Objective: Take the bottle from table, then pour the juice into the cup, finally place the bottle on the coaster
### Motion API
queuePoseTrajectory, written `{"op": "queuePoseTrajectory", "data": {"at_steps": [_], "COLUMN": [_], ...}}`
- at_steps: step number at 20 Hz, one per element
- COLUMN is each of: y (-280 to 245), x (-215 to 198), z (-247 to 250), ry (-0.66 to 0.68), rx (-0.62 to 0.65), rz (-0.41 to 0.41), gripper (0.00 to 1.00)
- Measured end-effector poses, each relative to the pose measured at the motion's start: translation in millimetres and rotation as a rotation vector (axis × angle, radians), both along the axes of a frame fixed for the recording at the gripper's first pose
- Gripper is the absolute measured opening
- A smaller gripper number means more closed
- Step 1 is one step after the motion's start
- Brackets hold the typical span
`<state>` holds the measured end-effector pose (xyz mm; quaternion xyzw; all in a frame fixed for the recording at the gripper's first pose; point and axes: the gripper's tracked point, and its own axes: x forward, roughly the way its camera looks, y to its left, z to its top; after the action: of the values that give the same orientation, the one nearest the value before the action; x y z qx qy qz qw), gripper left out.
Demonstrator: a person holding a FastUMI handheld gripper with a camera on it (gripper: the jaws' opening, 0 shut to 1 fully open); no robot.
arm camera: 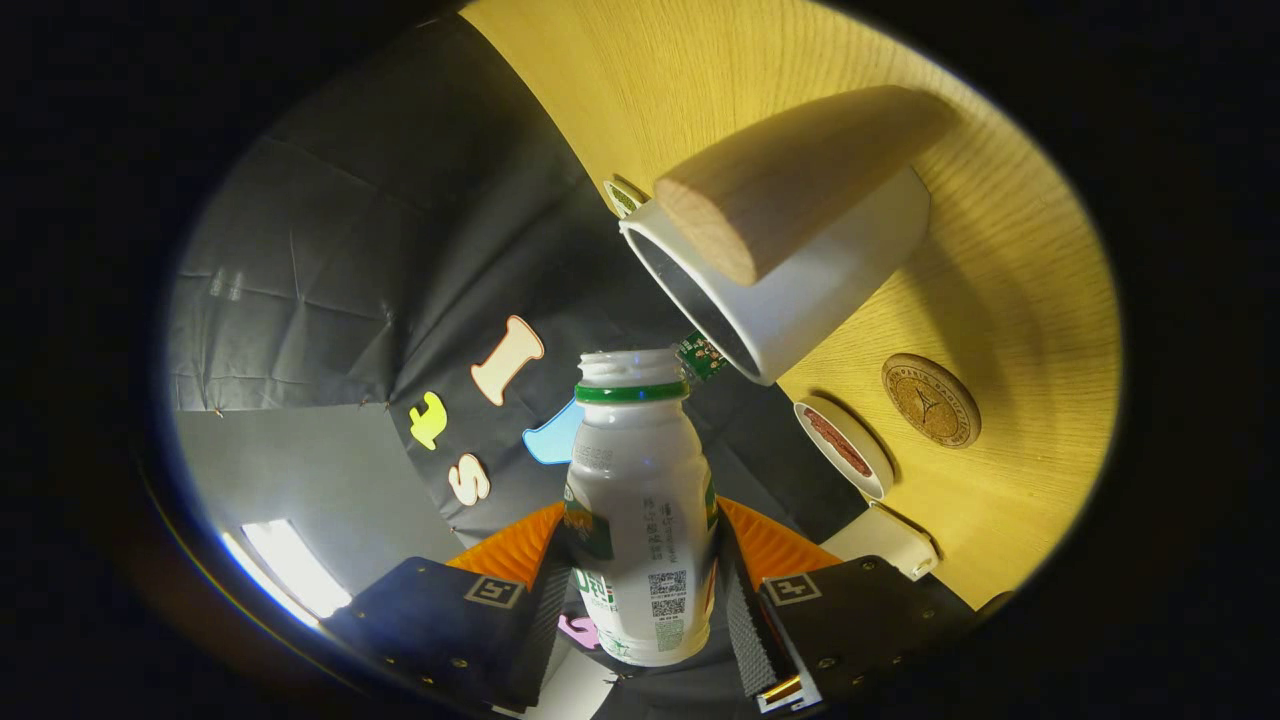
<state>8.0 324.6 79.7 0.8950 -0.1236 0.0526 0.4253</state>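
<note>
Seen along the tool's two fingers, with the whole scene tipped sideways. Pale yellow wood-grain tabletop (1010, 300) spread beyond the fingers, meeting the dark cloth wall of the booth. White cup (830, 290) standing on that tabletop, with a light wooden handle (790, 170) jutting from its side and its open mouth turned toward the bottle. Clear plastic bottle (640, 520) clamped between both fingers of the tool (645, 600), pressed from either side at its lower body; cap off, green ring around the neck, printed label on the body, open mouth just short of the cup's rim and slightly below it. Cannot tell whether any juice is inside or flowing. Small white lid-like disc (845, 445) with a reddish face lying on the tabletop near the cup, between the cup and the tool. Round brown coaster (930, 400) with an embossed pattern lying flat just beside that disc, apart from the cup and well apart from the bottle.
</note>
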Motion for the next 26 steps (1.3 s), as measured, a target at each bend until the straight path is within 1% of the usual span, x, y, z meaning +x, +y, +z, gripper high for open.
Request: {"op": "queuePoseTrajectory", "data": {"at_steps": [10, 14, 16, 18, 20, 23, 26], "y": [9, 10, 9, 17, 28, 19, 14], "x": [0, -1, 0, 3, 3, 0, 0], "z": [-1, -3, -2, -3, -13, -11, -20], "ry": [0.003, 0.012, 0.016, 0.044, 0.101, 0.129, 0.165], "rx": [-0.001, -0.024, -0.056, -0.179, -0.376, -0.611, -0.786], "rz": [0.006, 0.013, 0.019, 0.035, 0.057, 0.043, 0.023], "gripper": [0.72, 0.72, 0.72, 0.72, 0.72, 0.72, 0.71]}}
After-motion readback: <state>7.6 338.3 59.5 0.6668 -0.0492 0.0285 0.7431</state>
